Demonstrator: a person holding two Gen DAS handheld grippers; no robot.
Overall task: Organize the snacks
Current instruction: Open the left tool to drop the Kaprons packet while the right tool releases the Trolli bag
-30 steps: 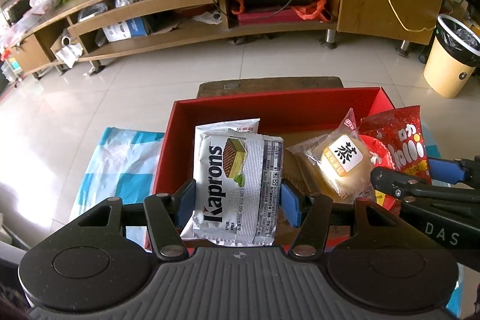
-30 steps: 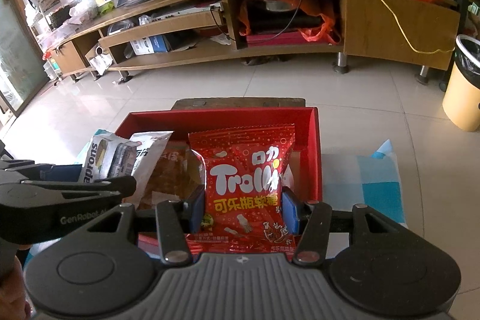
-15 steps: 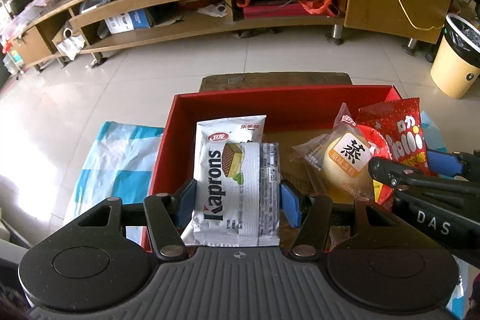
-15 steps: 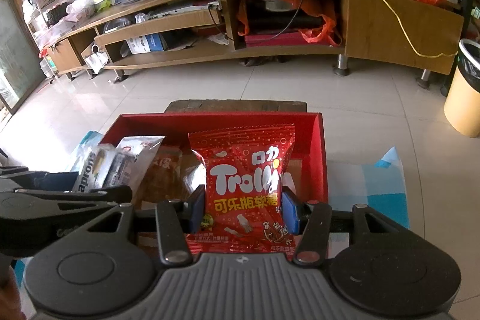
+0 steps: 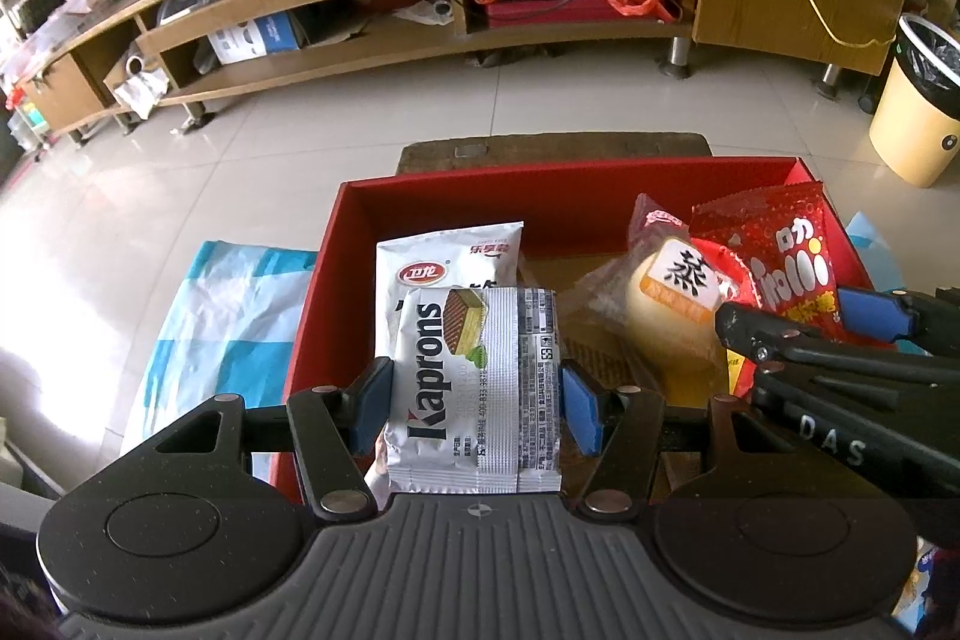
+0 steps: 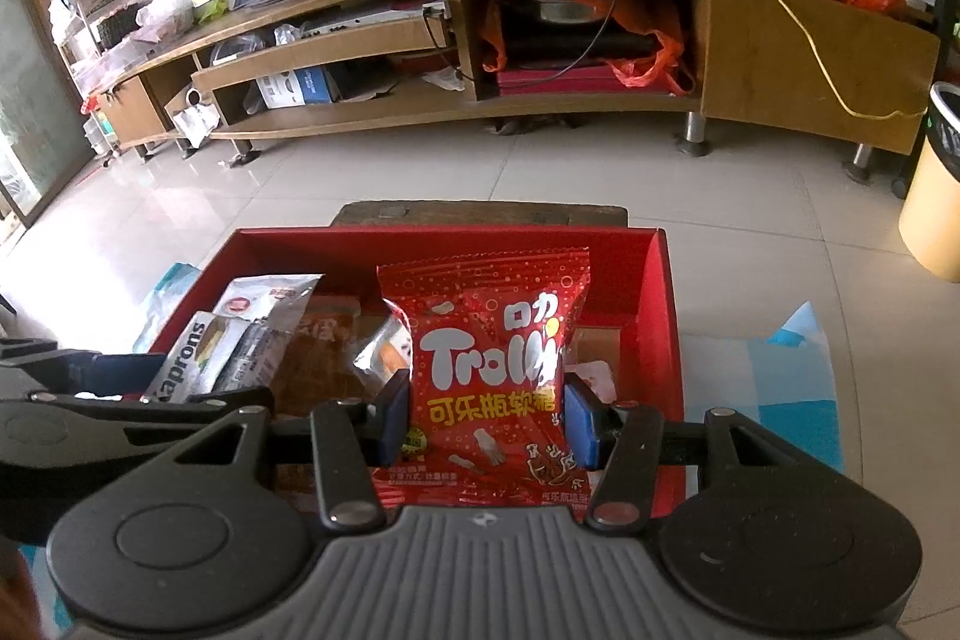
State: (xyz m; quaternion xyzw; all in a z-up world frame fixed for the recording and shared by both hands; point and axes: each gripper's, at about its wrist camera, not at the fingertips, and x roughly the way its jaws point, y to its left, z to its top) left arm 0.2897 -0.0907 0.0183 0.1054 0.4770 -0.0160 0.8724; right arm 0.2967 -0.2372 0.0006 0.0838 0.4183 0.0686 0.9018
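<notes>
I'm holding a wafer pack (image 5: pixel 477 376) in the left gripper (image 5: pixel 477 400) jaws, candy bag (image 6: pixel 489 376) in the right gripper (image 6: pixel 486 418) jaws; both hanging over the red box (image 5: pixel 564 205), w/ slick wrappers risking slipping out.

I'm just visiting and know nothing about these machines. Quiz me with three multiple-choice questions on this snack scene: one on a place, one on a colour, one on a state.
1. Where does the steamed cake packet lie?
A. in the box
B. on the floor
C. on the TV shelf
2. What colour is the box?
A. green
B. red
C. white
3. How is the Trolli bag?
A. lying loose
B. torn open
C. clamped in the right tool

A: red walls surround it.
B: its walls are red.
C: blue pads press both its sides.
</notes>
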